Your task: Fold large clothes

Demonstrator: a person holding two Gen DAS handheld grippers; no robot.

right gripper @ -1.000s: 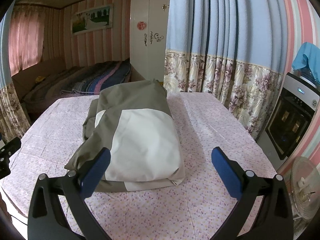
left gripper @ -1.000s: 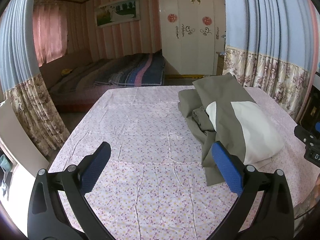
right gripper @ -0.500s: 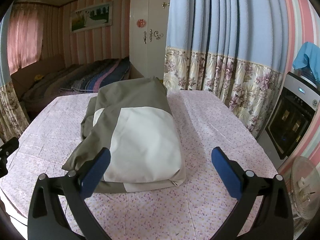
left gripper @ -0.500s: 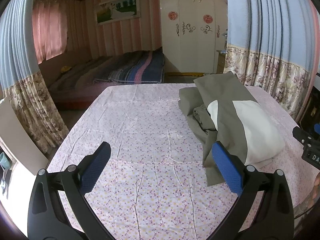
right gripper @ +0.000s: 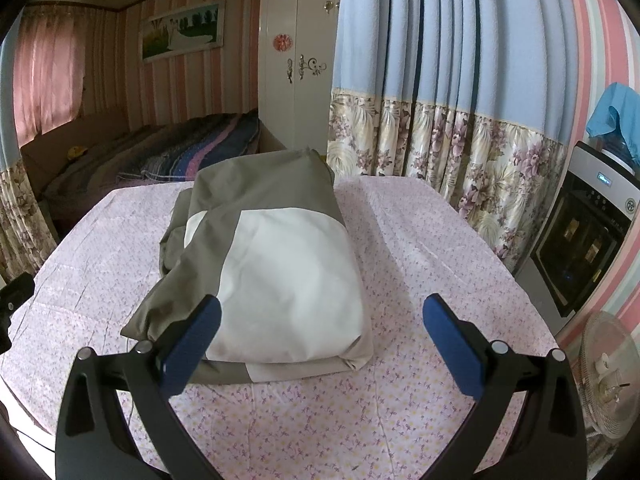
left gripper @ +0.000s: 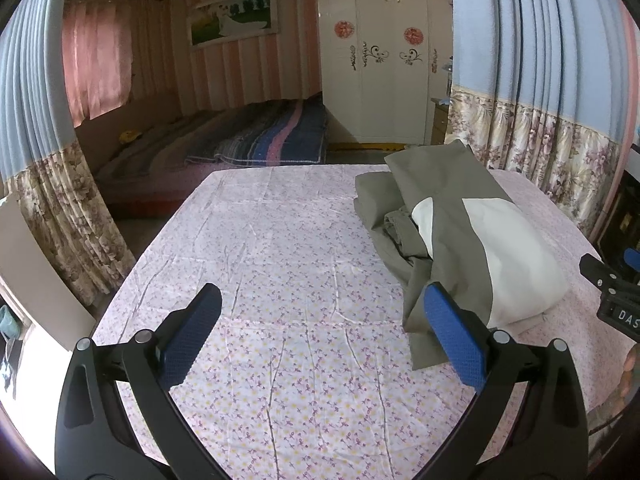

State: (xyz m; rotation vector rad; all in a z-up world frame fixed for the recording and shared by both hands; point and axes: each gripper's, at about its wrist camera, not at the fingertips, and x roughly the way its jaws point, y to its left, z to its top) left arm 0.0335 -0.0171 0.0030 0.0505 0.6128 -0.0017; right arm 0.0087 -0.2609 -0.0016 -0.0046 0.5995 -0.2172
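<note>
A large olive-green and cream garment (right gripper: 280, 264) lies folded in a thick bundle on the floral-sheeted table (right gripper: 420, 248). In the left wrist view the garment (left gripper: 472, 240) sits at the right, with loose olive folds on its left side. My left gripper (left gripper: 320, 332) is open and empty, above the sheet (left gripper: 260, 260), to the left of the bundle. My right gripper (right gripper: 320, 340) is open and empty, just in front of the bundle's near edge. The right gripper's body shows at the right edge of the left wrist view (left gripper: 612, 296).
Blue and floral curtains (right gripper: 440, 120) hang close behind the table on the right. A dark oven-like appliance (right gripper: 580, 240) and a fan (right gripper: 608, 372) stand at the right. A bed with a striped blanket (left gripper: 260, 136) and a white wardrobe (left gripper: 380, 64) are beyond.
Both grippers have drifted slightly; the bundle looks a little nearer in the right wrist view. Both stay open and the garment has not moved.
</note>
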